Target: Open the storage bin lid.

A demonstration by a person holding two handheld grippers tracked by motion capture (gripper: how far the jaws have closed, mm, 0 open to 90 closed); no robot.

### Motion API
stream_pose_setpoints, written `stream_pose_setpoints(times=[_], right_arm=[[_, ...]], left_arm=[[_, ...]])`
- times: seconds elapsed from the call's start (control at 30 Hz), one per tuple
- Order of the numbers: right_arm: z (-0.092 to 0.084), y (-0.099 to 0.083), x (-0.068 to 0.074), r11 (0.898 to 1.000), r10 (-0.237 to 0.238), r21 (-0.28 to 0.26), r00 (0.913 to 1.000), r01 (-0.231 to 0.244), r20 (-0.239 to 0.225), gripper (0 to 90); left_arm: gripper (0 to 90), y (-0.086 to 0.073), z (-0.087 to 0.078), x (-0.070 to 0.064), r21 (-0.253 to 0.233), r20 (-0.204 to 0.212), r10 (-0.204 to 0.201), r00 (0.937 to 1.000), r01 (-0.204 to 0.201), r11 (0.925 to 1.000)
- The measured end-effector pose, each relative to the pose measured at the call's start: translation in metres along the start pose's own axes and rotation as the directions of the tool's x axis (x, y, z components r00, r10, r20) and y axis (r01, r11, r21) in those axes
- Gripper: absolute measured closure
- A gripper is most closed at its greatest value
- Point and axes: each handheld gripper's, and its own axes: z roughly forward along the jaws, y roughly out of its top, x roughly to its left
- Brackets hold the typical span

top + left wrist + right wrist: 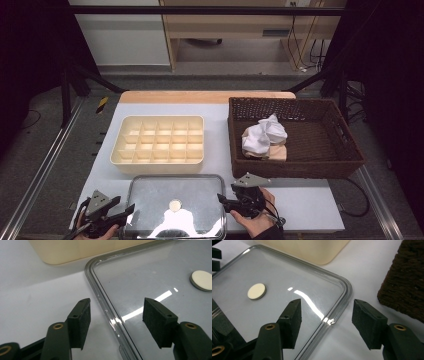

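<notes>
A clear rectangular lid (150, 197) with a round cream knob (175, 204) lies flat at the table's front edge. My left gripper (131, 210) is at the lid's left side. In the left gripper view its jaws (116, 312) stand open astride the lid's left rim (105, 307), pads clear of it, with the knob (202, 280) farther off. My right gripper (221, 199) is at the lid's right side. Its jaws (325, 312) stand open astride the lid's right rim (337, 315), not touching it. The knob (256, 291) lies beyond, to the left.
A cream tray (160, 163) divided into several compartments sits just behind the lid. A dark wicker basket (300, 167) stands at the right with a white cloth (265, 134) and a tan item (277, 151) inside. Bare white table (310, 200) lies right of the lid.
</notes>
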Motion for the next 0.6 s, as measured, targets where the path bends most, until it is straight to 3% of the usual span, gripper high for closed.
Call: stream_pose_setpoints(times=[0.27, 0.4, 0.5, 0.6], right_arm=[[-0.004, 0.003, 0.003, 0.999, -0.03, -0.026, 0.9995, 0.03, -0.014, 43.1], [-0.008, 0.005, 0.002, 0.999, -0.026, -0.045, 0.9991, 0.024, -0.034, 45.9], [-0.011, 0.007, 0.0, 0.999, -0.02, -0.052, 0.9988, 0.017, -0.046, 49.0], [-0.013, 0.008, -0.001, 0.998, -0.018, -0.056, 0.9987, 0.015, -0.048, 50.0]], left_arm=[[42.6, 0.001, -0.001, 0.0, -0.047, -0.012, 0.052, 0.9986, -0.052, 0.9975], [45.4, 0.001, 0.0, 0.0, -0.047, -0.007, 0.036, 0.9993, -0.036, 0.9982], [44.6, 0.0, 0.0, 0.003, -0.064, 0.023, 0.015, 0.9996, -0.014, 0.9979], [42.0, 0.0, 0.0, 0.004, -0.063, 0.025, 0.003, 0.9997, -0.001, 0.998]])
